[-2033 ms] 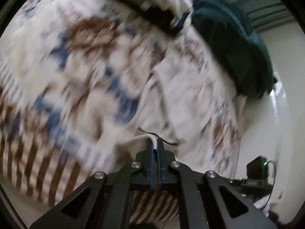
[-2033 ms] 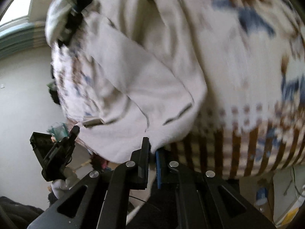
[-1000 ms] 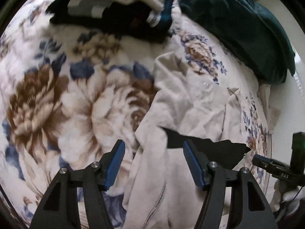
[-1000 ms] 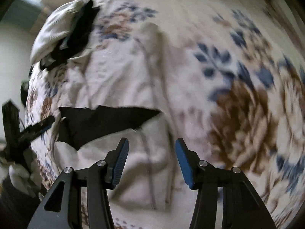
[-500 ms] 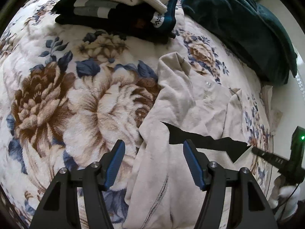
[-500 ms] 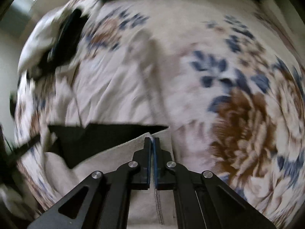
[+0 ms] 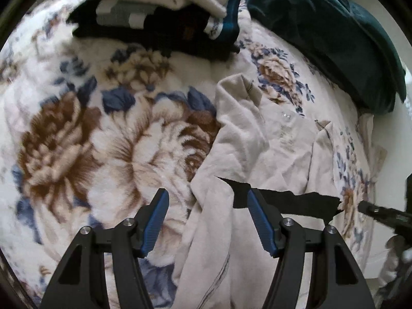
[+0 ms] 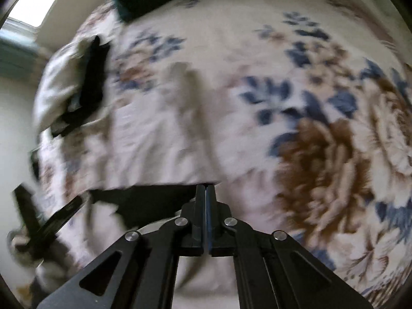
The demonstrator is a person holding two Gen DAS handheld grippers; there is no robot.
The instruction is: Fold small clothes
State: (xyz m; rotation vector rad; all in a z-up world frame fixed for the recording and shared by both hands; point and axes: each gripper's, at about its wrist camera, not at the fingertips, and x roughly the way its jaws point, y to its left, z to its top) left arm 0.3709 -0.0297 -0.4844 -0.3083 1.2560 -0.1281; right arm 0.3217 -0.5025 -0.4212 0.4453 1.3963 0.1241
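A beige garment (image 7: 257,139) lies spread and creased on the floral blanket (image 7: 77,141). My left gripper (image 7: 207,195) is open and points down over the garment's near left part, with cloth under the gap and nothing pinched. In the blurred right wrist view the garment (image 8: 154,149) stretches away from my right gripper (image 8: 206,188). Its jaws stand almost together on the garment's near edge and are opening slightly, with cloth still between the tips. A black strip (image 8: 144,198) runs along that edge. The right gripper (image 7: 381,211) also shows at the far right of the left wrist view.
A stack of folded clothes (image 7: 159,7), white over black, sits at the far side of the bed. A dark teal cover (image 7: 334,31) lies at the far right, by the bed's edge and a white wall. The other gripper's tool (image 8: 43,224) shows at lower left.
The right gripper's jaws, wide apart a second ago, have shut on the garment's near edge, and its view has rolled and shifted. The left gripper has stayed open and nearly still.
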